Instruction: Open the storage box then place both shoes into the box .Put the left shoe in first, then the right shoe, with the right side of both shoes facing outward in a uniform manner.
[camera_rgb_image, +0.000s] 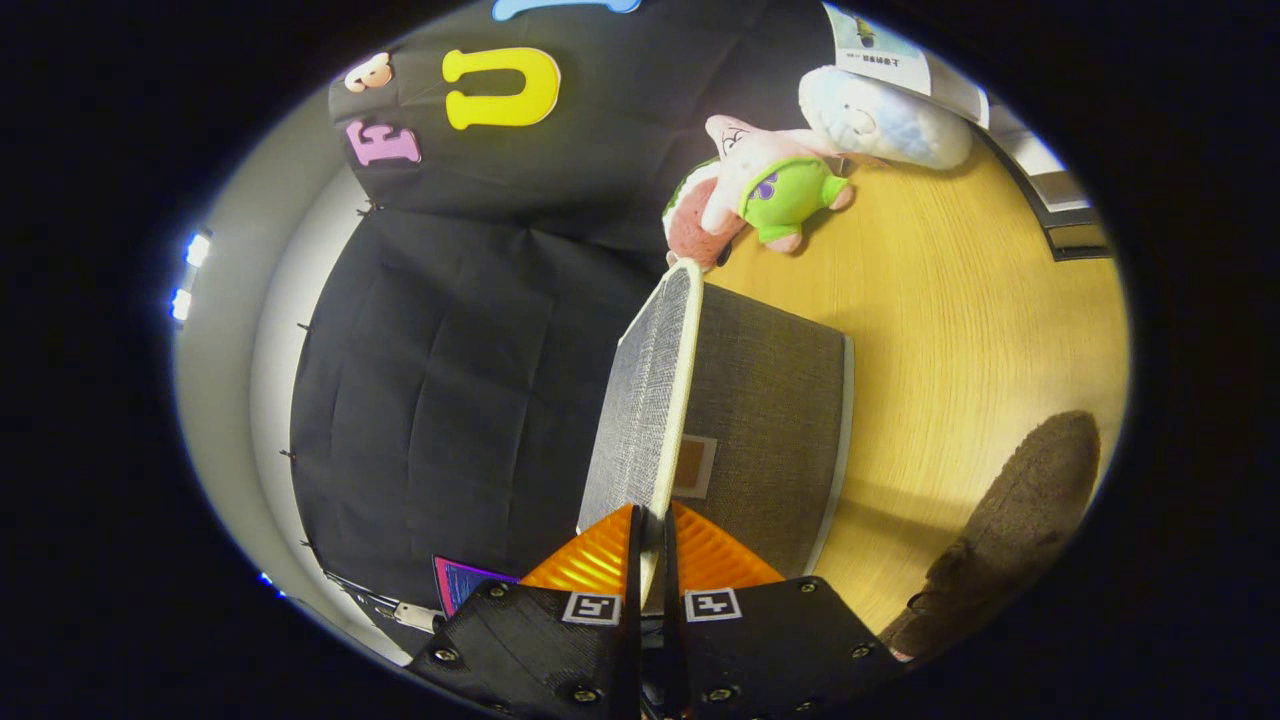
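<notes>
The gripper (652, 535) has its two fingers pressed together on the near edge of the flat grey woven-fabric lid (645, 400) of the storage box, one finger on each face of the panel. The lid stands lifted on edge, its pale trimmed rim running away from the fingertips toward the far side of the bench.

The grey fabric storage box (770, 430) sits directly behind the raised lid, on the light wood-grain bench (960, 300). A small square tan patch (692, 466) shows on the box surface just beside the lid, close to the fingers. The inside of the box is hidden by the lid and the viewing angle.

One dark brown suede-like shoe (1010, 530) lies on the bench near its edge, apart from the box, on the side of the box away from the lid. Whether it is the left or the right shoe cannot be told.

Beyond the box, near the far edge of the bench, lies a pink star-shaped plush toy in green shorts (765, 180). Touching it is a white and pale blue fluffy plush toy (880, 120). A reddish-pink plush piece (692, 230) lies against the star toy, just beyond the far tip of the lid.
</notes>
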